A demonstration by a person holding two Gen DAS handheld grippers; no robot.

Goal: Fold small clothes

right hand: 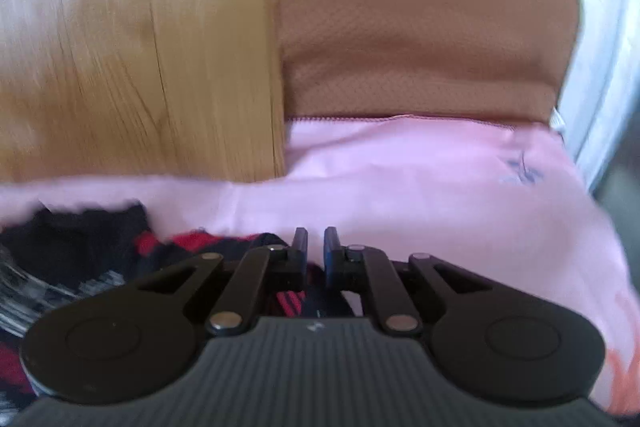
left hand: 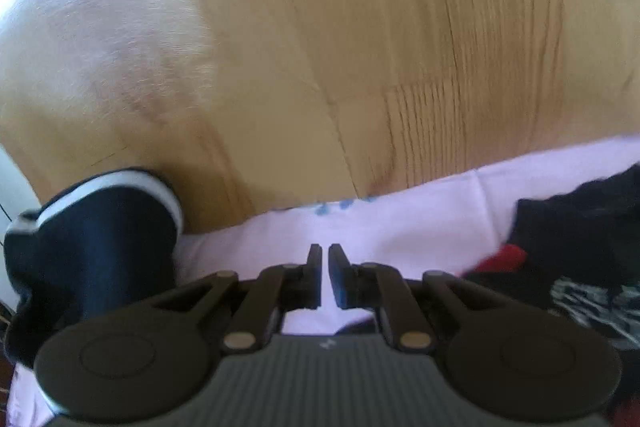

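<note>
Pale pink garment (right hand: 400, 187), flat over wooden table (left hand: 320, 27) edge.

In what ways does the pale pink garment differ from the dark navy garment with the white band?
The pale pink garment is light in colour and lies spread flat and wide across the wooden table. The dark navy garment with the white band is dark, lies bunched in a rounded heap, and takes up less room at the table's left edge. Both are soft cloth on the same table, side by side.
</note>
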